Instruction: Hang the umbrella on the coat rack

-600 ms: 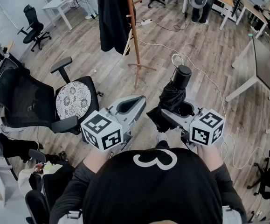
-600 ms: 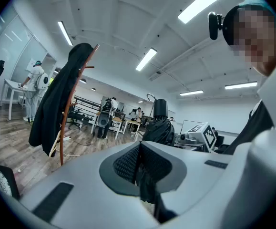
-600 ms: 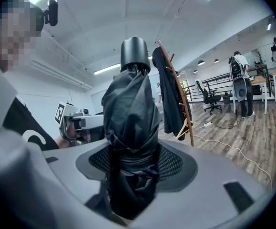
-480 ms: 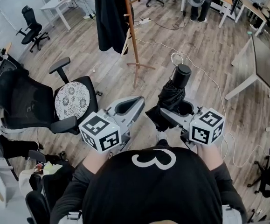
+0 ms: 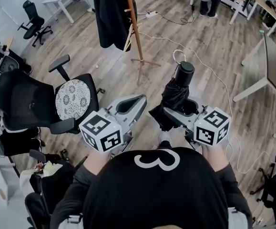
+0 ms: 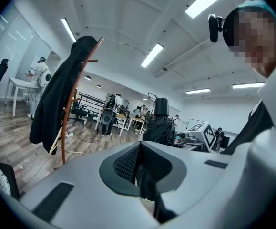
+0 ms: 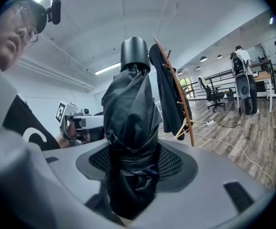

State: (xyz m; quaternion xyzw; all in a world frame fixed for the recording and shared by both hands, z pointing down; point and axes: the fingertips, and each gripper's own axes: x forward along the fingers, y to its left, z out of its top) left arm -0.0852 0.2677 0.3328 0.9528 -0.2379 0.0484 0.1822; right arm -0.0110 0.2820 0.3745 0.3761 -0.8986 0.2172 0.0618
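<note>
Head view has me looking down over both tools, held side by side above the wooden floor (image 5: 209,51). My right gripper (image 5: 180,112) is clamped on the folded black umbrella (image 5: 176,92). In the right gripper view the jaws stand wide, and both pads press into the bundled fabric at its strapped waist. The umbrella's round black cap sticks out past the jaw tips, up and away from me. My left gripper (image 5: 134,104) carries nothing; in the left gripper view its two pads meet in a closed seam. It sits just beside the right one, not touching the umbrella. The wooden coat rack (image 5: 134,27) stands on the floor well ahead of both tools, apart from the umbrella, with a dark coat (image 5: 110,13) draped on it. A black office chair (image 5: 42,99) sits off to my left.
</note>
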